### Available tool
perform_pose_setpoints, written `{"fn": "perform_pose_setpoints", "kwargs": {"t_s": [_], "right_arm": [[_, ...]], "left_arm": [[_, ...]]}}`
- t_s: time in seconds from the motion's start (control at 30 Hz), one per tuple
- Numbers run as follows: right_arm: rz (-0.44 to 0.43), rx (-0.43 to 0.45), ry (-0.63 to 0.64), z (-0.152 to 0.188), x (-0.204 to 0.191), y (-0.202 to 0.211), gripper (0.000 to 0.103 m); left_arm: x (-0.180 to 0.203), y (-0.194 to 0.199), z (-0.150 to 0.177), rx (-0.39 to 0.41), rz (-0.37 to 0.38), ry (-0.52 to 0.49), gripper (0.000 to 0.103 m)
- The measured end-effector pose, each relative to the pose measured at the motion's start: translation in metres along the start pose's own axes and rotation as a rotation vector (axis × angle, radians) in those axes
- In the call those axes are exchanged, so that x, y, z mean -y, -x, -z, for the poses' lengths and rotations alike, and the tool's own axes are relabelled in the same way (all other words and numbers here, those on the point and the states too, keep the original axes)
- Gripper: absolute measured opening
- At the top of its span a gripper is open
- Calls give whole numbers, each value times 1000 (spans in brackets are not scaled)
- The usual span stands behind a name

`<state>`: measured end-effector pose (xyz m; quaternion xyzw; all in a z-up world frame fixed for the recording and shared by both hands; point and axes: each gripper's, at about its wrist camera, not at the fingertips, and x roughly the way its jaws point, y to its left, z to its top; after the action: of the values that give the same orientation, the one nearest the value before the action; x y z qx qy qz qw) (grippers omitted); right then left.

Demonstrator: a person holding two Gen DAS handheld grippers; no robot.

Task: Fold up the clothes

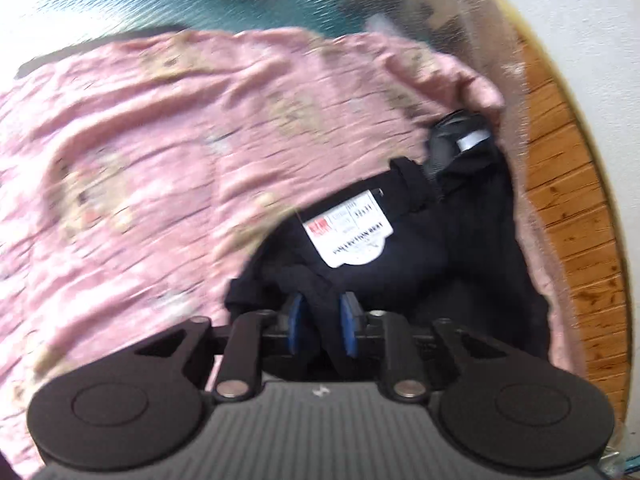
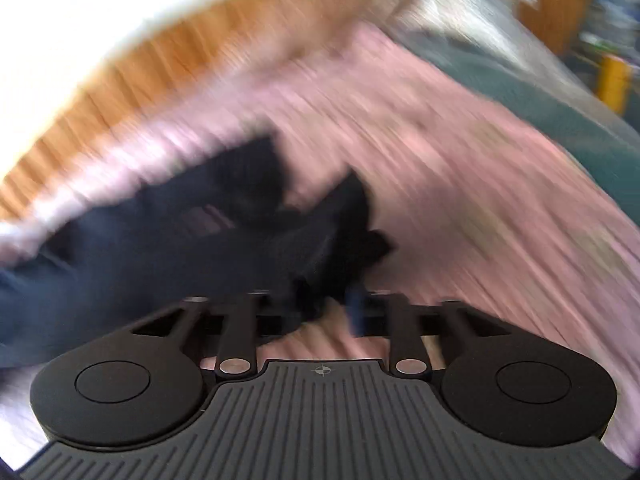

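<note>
Bed covered by pink patterned bedspread [image 1: 168, 152], teal blanket [image 1: 224, 4] at its far edge. Wooden panel [image 1: 572, 208] along one bed edge, white wall [image 1: 592, 20] behind. Daylight, motion-blurred.

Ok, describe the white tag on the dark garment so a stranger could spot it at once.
Start at the pink patterned bedspread that fills the left wrist view. On it lies a black garment, pinched by the left gripper. The white tag sits on that cloth just beyond the gripper: the only pale patch there carrying a red block and dark print.
</note>
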<state>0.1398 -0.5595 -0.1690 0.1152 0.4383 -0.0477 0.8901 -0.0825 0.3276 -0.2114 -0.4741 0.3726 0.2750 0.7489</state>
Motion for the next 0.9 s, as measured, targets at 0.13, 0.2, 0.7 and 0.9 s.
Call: {"fn": "perform_pose_setpoints", "kwargs": {"t_s": [0.13,0.2,0.7,0.9], "right_arm": [[106,-10,-203,39,21,34,63],[116,7,-179,41,22,48,69],[-137,14,113,-118,-70,-105,90],[-238,-155,372,-117,-112,-176,10]], "left_arm": [[-36,23,22,37,133,78,71],[-39,37,34,63,155,35,76],[35,128,159,167,239,66,84],[75,149,231,188,237,143,85]]}}
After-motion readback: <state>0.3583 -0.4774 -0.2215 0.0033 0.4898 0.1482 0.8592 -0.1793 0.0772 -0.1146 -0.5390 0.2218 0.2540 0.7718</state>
